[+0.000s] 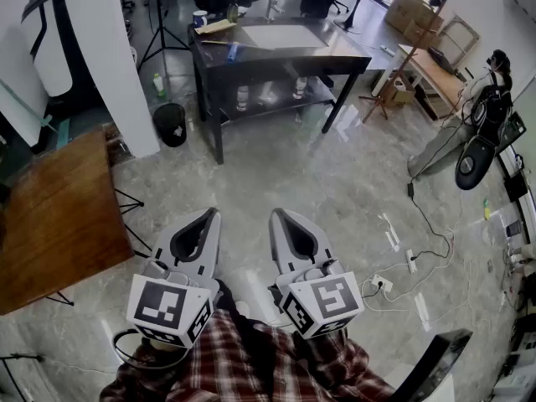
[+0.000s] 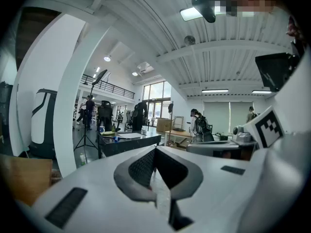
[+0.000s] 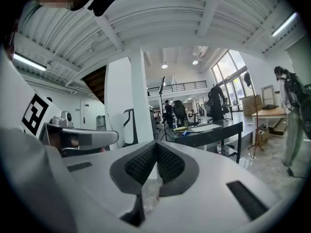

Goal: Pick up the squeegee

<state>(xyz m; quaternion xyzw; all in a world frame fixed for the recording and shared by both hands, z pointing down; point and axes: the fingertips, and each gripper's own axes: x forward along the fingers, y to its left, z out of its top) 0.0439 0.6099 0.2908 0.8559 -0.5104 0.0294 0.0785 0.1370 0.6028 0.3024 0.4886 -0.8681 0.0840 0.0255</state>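
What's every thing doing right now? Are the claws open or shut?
Left claw: shut, nothing in it.
Right claw: shut, nothing in it.
Black table: standing, with things on top.
Black bin: upright on the floor.

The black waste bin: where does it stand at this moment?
In the head view, the black waste bin stands on the floor at the upper left, between the white pillar and the left end of the dark table.
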